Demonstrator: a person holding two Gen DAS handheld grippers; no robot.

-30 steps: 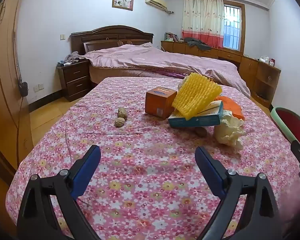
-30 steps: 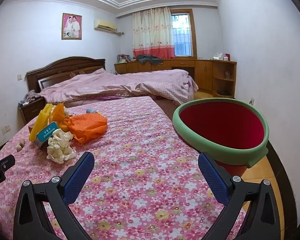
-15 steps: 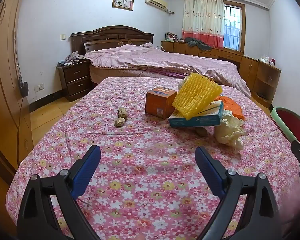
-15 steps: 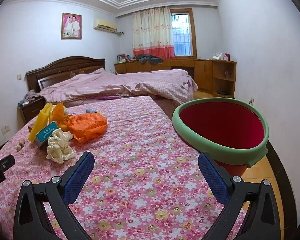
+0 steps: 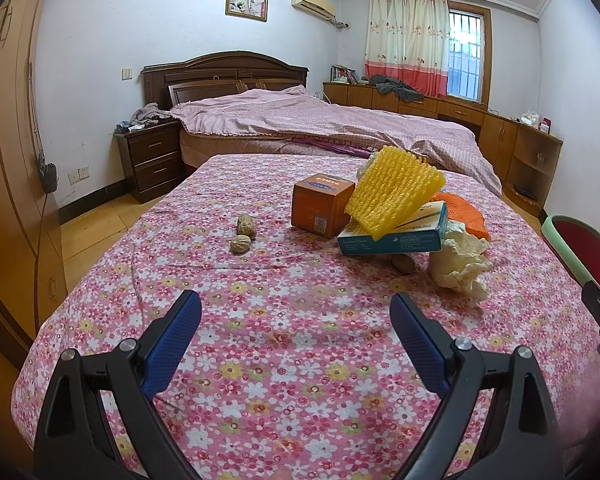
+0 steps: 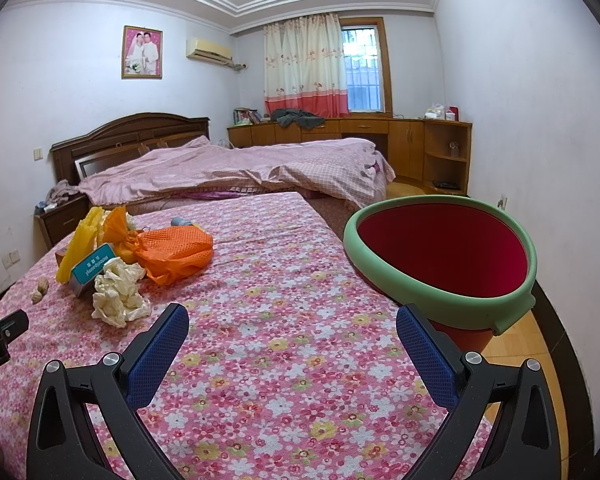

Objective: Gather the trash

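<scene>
Trash lies on the flowered cloth (image 5: pixel 292 320): an orange box (image 5: pixel 320 210), yellow foam netting (image 5: pixel 396 190), a teal-and-white carton (image 5: pixel 396 236), crumpled cream paper (image 5: pixel 460 264), an orange mesh bag (image 6: pixel 172 250) and two walnuts (image 5: pixel 242 236). A third nut (image 5: pixel 403 265) peeks from under the carton. The red bin with a green rim (image 6: pixel 444 256) stands at the table's right edge. My left gripper (image 5: pixel 296 320) hangs open over the near cloth, well short of the pile. My right gripper (image 6: pixel 292 332) is open too, the bin just beyond its right finger.
A bed with a pink cover (image 5: pixel 320 124) stands behind the table. A dark nightstand (image 5: pixel 152 160) sits at the left and wooden cabinets (image 6: pixel 380 136) line the far wall. A wardrobe (image 5: pixel 8 160) is close on the left, and a white wall (image 6: pixel 540 160) on the right.
</scene>
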